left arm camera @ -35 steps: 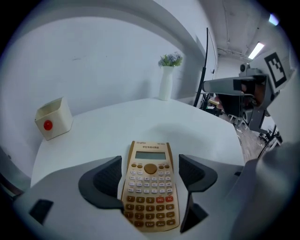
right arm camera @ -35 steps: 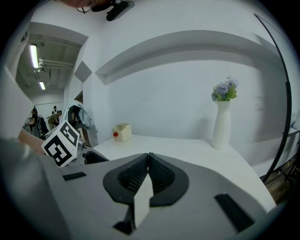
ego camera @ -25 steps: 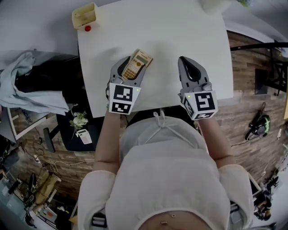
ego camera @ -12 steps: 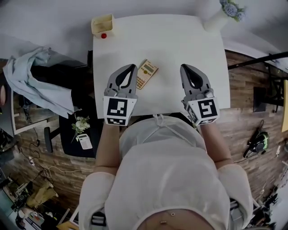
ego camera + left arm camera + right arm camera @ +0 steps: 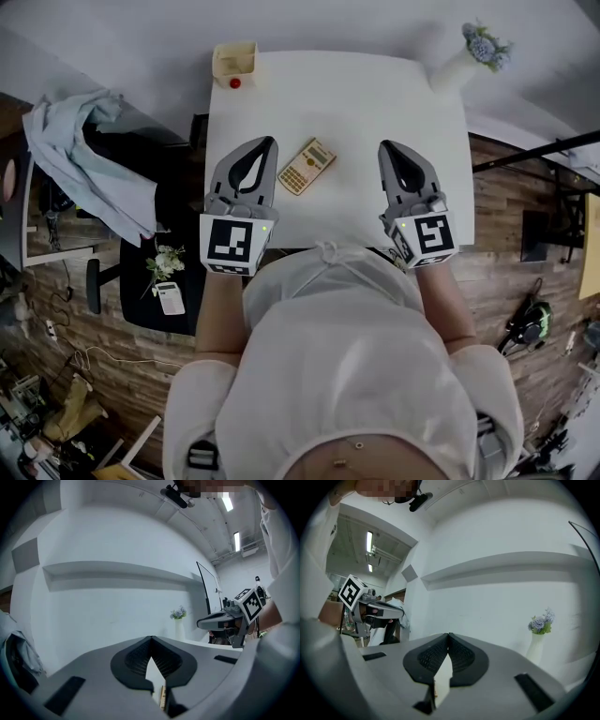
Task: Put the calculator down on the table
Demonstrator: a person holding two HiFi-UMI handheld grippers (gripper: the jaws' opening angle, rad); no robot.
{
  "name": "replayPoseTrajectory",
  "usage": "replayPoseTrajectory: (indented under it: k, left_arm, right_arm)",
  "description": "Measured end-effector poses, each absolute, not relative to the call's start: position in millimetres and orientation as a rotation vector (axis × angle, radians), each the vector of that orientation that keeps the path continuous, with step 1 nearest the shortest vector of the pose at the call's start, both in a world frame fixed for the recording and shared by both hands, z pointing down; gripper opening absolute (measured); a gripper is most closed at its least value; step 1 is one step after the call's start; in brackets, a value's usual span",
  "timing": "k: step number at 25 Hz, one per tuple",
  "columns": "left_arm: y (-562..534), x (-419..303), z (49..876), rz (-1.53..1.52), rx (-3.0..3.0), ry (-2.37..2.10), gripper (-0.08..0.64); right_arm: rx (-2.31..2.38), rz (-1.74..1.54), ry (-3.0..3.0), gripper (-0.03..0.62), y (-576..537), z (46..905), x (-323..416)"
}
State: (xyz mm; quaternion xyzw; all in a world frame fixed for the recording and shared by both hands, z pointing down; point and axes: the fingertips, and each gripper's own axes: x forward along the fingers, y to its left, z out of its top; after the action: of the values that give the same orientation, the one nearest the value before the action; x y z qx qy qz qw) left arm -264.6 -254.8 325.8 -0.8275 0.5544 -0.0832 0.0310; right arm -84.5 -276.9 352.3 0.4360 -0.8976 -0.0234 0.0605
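Note:
A tan calculator (image 5: 307, 166) lies flat and slanted on the white table (image 5: 375, 103), between the two grippers and nearer the left one. My left gripper (image 5: 265, 143) is held above the table's near edge, shut, with nothing between its jaws; it does not touch the calculator. In the left gripper view its jaw tips (image 5: 151, 638) meet and point level at a white wall. My right gripper (image 5: 387, 146) is likewise shut and empty, raised to the right of the calculator. The right gripper view shows its closed tips (image 5: 449, 634) facing the wall.
A cream pen holder (image 5: 234, 62) with a red object beside it stands at the table's far left corner. A white vase with flowers (image 5: 466, 56) stands at the far right corner. A dark chair with a light blue cloth (image 5: 80, 159) is left of the table.
One second ago the left gripper's jaws were around the calculator. It let go, shut empty and drew back and up. Both grippers have risen; the calculator stays on the table.

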Motion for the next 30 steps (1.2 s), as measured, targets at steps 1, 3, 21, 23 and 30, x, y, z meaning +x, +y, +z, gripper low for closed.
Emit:
replayPoseTrajectory:
  k: [1, 3, 21, 23, 30]
  left_arm:
    - [-254, -265, 325, -0.253, -2.551, 1.707, 0.018]
    - [-254, -266, 325, -0.244, -2.557, 1.701, 0.018]
    - [-264, -255, 334, -0.241, -2.627, 1.651, 0.018]
    - [-265, -254, 336, -0.245, -2.635, 1.656, 0.018]
    - [-271, -251, 339, -0.243, -2.639, 1.662, 0.018]
  right_arm:
    - [1.318, -0.075, -2.722, 0.005, -277, 351, -86]
    - [1.322, -0.083, -2.728, 0.003, -278, 347, -87]
    - [1.321, -0.053, -2.726, 0.002, -280, 354, -88]
    - [1.325, -0.048, -2.739, 0.002, -281, 354, -88]
    - [1.339, -0.059, -2.741, 0.002, -281, 353, -87]
